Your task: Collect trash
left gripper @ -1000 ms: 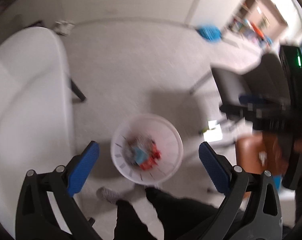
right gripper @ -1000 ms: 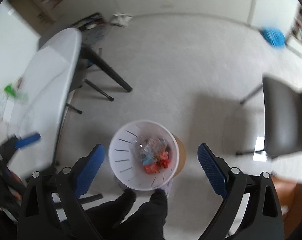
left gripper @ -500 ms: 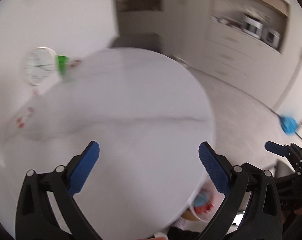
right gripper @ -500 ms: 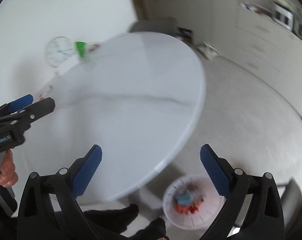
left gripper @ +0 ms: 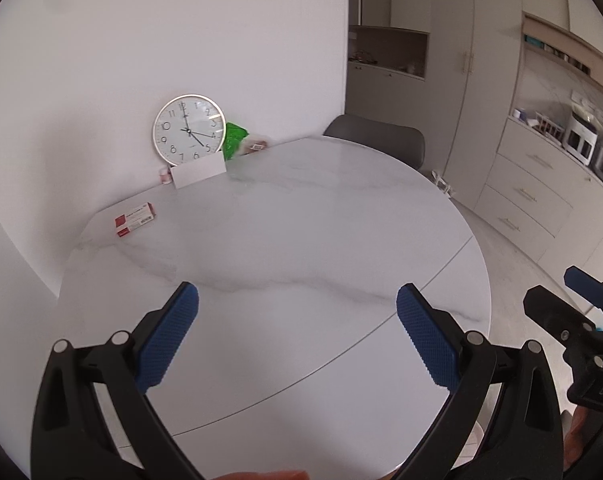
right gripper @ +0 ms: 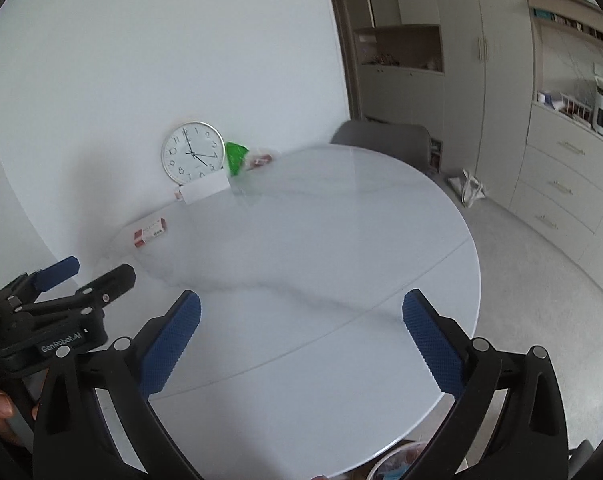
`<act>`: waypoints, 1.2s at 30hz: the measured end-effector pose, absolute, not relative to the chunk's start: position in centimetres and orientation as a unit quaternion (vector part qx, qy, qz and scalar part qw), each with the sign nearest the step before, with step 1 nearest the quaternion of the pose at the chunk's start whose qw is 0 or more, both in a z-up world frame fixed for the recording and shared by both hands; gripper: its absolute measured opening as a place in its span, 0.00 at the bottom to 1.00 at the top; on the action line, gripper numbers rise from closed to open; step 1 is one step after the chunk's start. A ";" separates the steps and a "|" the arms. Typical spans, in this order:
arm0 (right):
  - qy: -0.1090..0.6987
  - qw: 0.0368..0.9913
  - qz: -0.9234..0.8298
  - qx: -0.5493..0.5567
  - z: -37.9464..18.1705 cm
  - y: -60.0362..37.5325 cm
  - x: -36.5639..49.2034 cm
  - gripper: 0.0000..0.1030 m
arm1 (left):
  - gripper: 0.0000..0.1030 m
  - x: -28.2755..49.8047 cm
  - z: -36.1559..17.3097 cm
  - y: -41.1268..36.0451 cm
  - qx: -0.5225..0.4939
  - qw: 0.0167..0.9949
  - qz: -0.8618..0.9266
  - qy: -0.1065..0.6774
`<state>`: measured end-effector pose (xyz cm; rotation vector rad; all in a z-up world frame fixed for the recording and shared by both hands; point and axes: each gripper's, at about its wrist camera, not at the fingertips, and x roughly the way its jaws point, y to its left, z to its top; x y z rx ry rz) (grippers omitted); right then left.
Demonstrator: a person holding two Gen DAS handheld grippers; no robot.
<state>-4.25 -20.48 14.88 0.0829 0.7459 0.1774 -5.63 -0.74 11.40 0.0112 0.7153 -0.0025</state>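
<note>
now that both views have swung up from the floor bin, left gripper [left gripper: 297,336] and right gripper [right gripper: 301,340] hang apart and empty; red-white box [left gripper: 135,219] and green wrapper [left gripper: 233,140] lie far ahead-left on the table [left gripper: 301,240], next to collect.

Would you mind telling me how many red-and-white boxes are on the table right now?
2 that I can see: one red-and-white box lies flat near the table's left edge; a smaller one peeks out beside the white card under the clock. Others may be hidden.
</note>
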 end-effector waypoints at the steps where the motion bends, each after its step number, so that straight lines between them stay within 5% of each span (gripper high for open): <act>1: 0.362 0.927 0.086 0.037 14.9 -20.2 -4.3 0.98 | 0.92 -5.6 11.4 -0.4 0.002 0.937 0.001 0.350; 36: 0.377 0.924 0.062 0.026 13.6 -19.3 -3.6 0.98 | 0.92 -3.1 10.3 -0.5 0.005 0.931 -0.007 0.365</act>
